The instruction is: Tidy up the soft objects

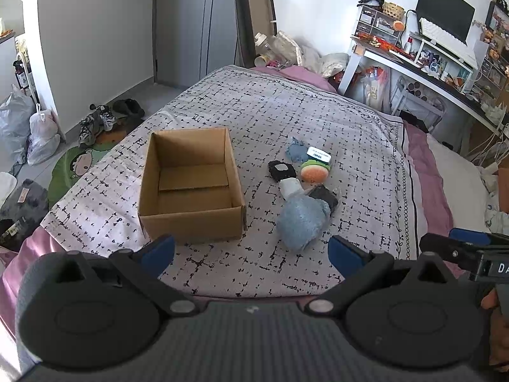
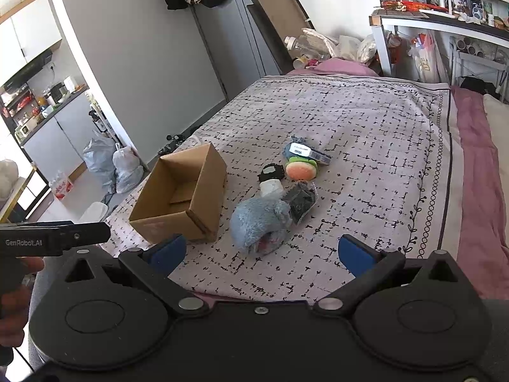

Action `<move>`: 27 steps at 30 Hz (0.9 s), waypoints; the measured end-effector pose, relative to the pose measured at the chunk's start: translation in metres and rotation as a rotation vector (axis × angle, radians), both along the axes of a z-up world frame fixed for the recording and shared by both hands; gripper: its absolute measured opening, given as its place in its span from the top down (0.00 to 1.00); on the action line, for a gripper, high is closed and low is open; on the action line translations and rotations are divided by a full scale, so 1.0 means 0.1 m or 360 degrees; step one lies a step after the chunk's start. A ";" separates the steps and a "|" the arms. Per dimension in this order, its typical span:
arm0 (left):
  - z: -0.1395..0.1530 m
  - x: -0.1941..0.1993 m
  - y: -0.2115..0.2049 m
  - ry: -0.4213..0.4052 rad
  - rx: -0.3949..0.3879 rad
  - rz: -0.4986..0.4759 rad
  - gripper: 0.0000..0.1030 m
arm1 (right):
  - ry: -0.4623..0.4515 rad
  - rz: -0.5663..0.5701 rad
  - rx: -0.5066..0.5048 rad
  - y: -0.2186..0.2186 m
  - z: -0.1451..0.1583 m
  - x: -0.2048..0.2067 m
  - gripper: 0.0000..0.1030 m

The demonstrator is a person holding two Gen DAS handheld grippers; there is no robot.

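While both claws hung short of the bed's near edge, nothing had yet gone into the cardboard box (image 1: 191, 184), which sat open and empty at the left of the patterned bedspread (image 1: 318, 111). Just right of it lay the heap of soft things, a fluffy blue plush (image 1: 302, 222) nearest, its long axis running away toward a white roll (image 1: 290, 187) behind it, then a black pad (image 1: 281, 170), an orange sponge (image 1: 313, 172) and a blue cloth (image 1: 296, 151) farther back. The left gripper (image 1: 251, 251) stood wide open and held nothing, with the plush ahead and slightly right. The right gripper (image 2: 261, 251), equally spread and bare, had the plush almost dead ahead and looked the better placed for a first pick, probably across the plush's narrow width.
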State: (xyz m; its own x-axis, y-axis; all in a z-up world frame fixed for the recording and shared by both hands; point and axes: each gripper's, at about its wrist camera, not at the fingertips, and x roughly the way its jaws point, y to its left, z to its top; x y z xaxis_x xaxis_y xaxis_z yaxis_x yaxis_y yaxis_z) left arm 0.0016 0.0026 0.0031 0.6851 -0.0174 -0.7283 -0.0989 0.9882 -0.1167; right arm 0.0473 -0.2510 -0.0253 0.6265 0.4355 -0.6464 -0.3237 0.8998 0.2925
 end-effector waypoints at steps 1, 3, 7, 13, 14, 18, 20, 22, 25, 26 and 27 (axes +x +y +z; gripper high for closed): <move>0.00 0.00 0.00 -0.0002 0.0000 0.0001 0.01 | 0.0000 -0.0006 0.0005 -0.01 0.00 0.00 0.00; -0.01 -0.02 0.01 -0.0004 -0.0002 0.0002 0.01 | 0.0001 -0.0017 0.0013 -0.03 0.00 0.00 0.00; 0.00 -0.03 0.00 -0.0003 -0.0002 0.0001 0.01 | -0.0005 -0.0014 0.0006 -0.03 0.01 0.00 0.00; 0.02 -0.04 0.00 -0.0015 -0.0006 0.0003 0.01 | -0.0004 -0.0014 -0.0006 -0.01 0.00 0.00 0.00; 0.03 -0.04 0.00 -0.0015 -0.0005 0.0004 0.01 | -0.0005 -0.0014 -0.0004 -0.01 0.00 0.00 0.00; 0.02 -0.04 0.02 -0.0010 -0.0007 0.0008 0.01 | -0.0004 -0.0015 -0.0007 -0.01 0.00 -0.01 0.00; 0.03 -0.04 0.02 -0.0011 -0.0006 0.0008 0.01 | -0.0005 -0.0012 -0.0011 -0.01 0.00 -0.02 0.00; 0.03 -0.04 0.03 -0.0014 -0.0007 0.0006 0.01 | -0.0005 -0.0012 -0.0015 0.00 -0.01 -0.02 0.00; 0.03 -0.04 0.04 -0.0016 -0.0012 0.0011 0.01 | -0.0006 -0.0013 -0.0015 0.00 -0.01 -0.02 0.00; 0.03 -0.04 0.04 -0.0015 -0.0011 0.0010 0.01 | -0.0008 -0.0016 -0.0015 0.00 -0.01 -0.02 0.00; 0.03 -0.04 0.04 -0.0014 -0.0009 0.0009 0.01 | -0.0010 -0.0022 -0.0014 0.00 -0.01 -0.02 0.00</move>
